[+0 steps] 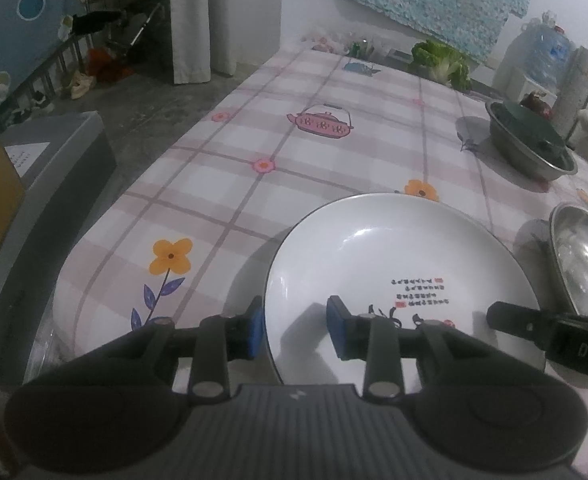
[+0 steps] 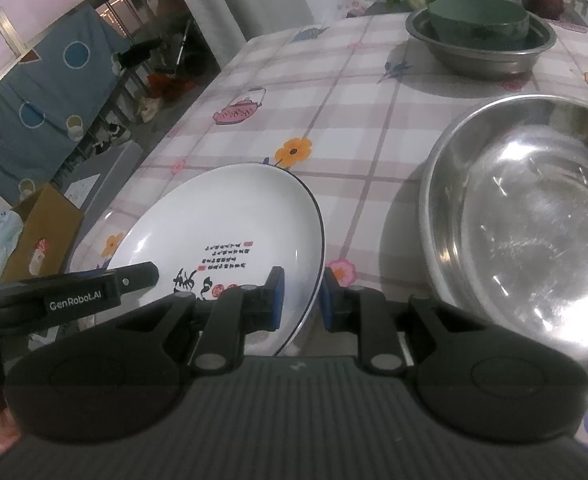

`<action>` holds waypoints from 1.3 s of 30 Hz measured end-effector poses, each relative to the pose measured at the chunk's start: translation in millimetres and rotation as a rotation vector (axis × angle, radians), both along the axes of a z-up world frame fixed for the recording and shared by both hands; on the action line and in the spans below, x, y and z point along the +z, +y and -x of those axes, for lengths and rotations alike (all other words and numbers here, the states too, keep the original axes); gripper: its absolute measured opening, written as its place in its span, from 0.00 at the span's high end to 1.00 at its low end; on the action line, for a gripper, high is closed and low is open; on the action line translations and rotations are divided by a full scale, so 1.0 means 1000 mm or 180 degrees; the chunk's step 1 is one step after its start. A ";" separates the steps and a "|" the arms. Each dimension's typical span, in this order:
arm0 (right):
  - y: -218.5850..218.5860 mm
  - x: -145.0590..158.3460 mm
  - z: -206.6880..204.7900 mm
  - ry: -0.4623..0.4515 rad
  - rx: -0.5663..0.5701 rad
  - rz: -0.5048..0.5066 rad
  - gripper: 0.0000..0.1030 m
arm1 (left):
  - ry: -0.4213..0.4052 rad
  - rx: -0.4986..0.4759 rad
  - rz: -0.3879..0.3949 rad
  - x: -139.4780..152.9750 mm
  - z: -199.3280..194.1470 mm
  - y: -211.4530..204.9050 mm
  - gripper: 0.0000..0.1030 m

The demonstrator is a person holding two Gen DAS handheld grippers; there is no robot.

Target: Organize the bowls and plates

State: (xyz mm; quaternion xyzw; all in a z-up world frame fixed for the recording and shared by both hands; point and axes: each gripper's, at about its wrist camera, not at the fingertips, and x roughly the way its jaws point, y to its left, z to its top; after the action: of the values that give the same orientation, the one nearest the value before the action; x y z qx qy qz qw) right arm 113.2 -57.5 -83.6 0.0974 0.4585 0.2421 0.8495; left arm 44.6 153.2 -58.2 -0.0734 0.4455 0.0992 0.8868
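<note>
A white plate (image 1: 394, 256) with black and red writing lies on the checked tablecloth; it also shows in the right wrist view (image 2: 221, 224). My left gripper (image 1: 296, 330) is open, its jaws straddling the plate's near left rim. My right gripper (image 2: 302, 300) is open, its jaws straddling the plate's near right rim, not clamped. A large empty steel bowl (image 2: 526, 216) sits right of the plate, seen at the edge of the left wrist view (image 1: 582, 256). Farther back, a steel bowl (image 2: 482, 46) holds a dark green bowl (image 2: 478, 16).
A lettuce head (image 1: 442, 62) and a water jug (image 1: 534, 56) stand at the table's far end. The table's left edge (image 1: 105, 216) drops to the floor, with a grey box (image 1: 49, 168) and a cardboard box (image 2: 41, 236) beside it.
</note>
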 end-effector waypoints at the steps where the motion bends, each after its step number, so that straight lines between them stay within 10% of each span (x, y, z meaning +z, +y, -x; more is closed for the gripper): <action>1: 0.000 0.001 0.000 -0.0006 0.0001 -0.0002 0.82 | -0.0016 0.0006 0.0005 0.001 0.001 0.001 0.67; 39: 0.000 -0.008 -0.001 -0.0075 -0.0103 -0.0035 0.80 | -0.0073 -0.0143 0.0058 -0.009 -0.012 0.004 0.66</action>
State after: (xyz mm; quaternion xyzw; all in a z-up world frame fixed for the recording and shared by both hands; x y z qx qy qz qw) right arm 114.6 -57.3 -91.5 0.1066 0.4454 0.2320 0.8581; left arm 56.4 157.4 -67.2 -0.0725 0.4377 0.0744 0.8931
